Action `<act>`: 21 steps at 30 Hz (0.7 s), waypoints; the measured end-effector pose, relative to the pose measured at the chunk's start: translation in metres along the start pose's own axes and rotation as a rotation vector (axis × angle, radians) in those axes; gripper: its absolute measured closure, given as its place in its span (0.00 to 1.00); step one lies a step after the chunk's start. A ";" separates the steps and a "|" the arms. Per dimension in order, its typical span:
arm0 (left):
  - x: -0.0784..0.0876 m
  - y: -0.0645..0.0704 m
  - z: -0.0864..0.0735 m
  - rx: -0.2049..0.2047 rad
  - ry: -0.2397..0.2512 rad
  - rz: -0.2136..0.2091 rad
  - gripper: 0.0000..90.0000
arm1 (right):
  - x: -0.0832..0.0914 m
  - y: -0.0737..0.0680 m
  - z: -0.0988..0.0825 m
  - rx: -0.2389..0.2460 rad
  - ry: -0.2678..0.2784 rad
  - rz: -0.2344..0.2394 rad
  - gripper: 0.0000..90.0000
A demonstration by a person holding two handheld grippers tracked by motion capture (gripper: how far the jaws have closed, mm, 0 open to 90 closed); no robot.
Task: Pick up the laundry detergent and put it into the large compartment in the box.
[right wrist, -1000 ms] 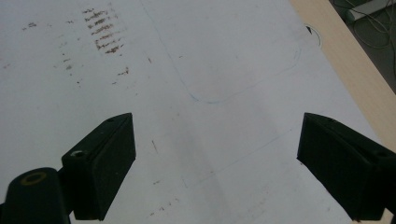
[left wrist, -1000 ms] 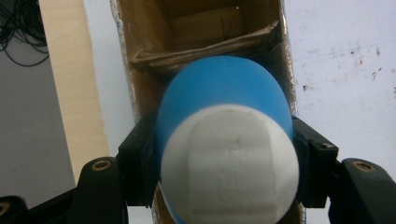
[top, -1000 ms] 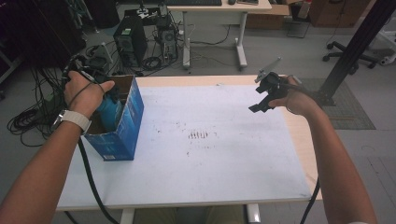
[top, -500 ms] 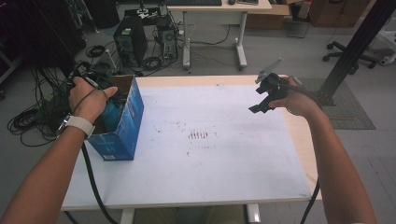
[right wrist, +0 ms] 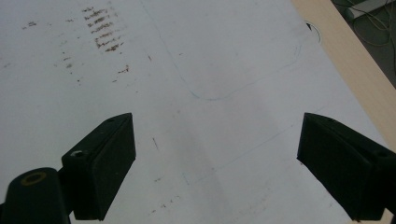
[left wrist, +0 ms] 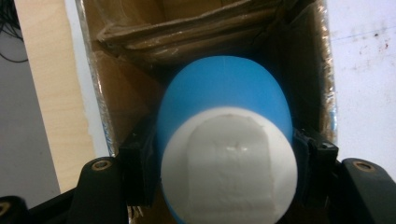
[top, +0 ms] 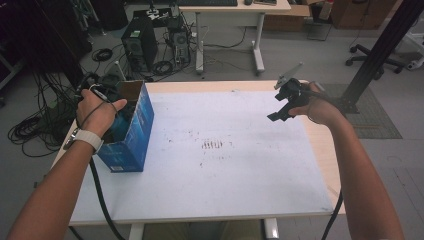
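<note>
The blue cardboard box (top: pixel 129 135) stands open-topped at the table's (top: pixel 240 190) 9 o'clock edge. Inside its mouth sits a blue cup (left wrist: pixel 224 140), clamped base-up between the left gripper's (left wrist: pixel 224 177) jaws. The left hand (top: pixel 97 112) points down into the box. At 2 o'clock, the right gripper (right wrist: pixel 217 163) hovers above the table, jaws spread, empty.

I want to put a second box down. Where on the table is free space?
The white sheet is bare from the blue box across to the right claw, and along the near edge. The left corner is crowded: the box and the left claw with its blue cup.
</note>
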State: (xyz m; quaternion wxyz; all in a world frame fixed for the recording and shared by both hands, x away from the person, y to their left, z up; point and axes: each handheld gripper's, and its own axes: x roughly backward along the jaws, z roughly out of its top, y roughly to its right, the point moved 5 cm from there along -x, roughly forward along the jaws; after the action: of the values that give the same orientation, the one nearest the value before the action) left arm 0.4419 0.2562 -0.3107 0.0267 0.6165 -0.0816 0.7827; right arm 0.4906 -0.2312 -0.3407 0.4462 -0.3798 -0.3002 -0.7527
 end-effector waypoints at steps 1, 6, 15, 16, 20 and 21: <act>-0.001 0.000 0.000 0.001 -0.003 -0.001 0.42 | 0.000 0.000 0.000 0.000 0.000 0.000 0.13; -0.008 -0.001 -0.003 -0.001 -0.012 -0.007 0.42 | 0.000 0.000 0.000 -0.001 0.001 0.000 0.13; -0.013 -0.003 -0.006 0.004 -0.013 -0.019 0.42 | 0.000 0.000 0.000 -0.003 -0.001 -0.001 0.13; -0.014 -0.003 -0.006 0.003 -0.011 -0.019 0.42 | 0.000 0.000 0.000 -0.004 0.000 -0.001 0.13; -0.014 -0.004 -0.005 0.009 -0.012 -0.021 0.41 | -0.001 0.000 0.001 0.000 -0.001 0.000 0.13; -0.015 -0.004 -0.005 0.010 -0.012 -0.023 0.41 | -0.001 -0.001 0.001 0.000 -0.001 0.001 0.13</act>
State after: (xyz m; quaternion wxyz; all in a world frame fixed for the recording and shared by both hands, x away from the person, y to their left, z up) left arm 0.4414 0.2617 -0.3255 0.0322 0.6221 -0.0709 0.7790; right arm 0.4907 -0.2299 -0.3415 0.4464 -0.3805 -0.3001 -0.7522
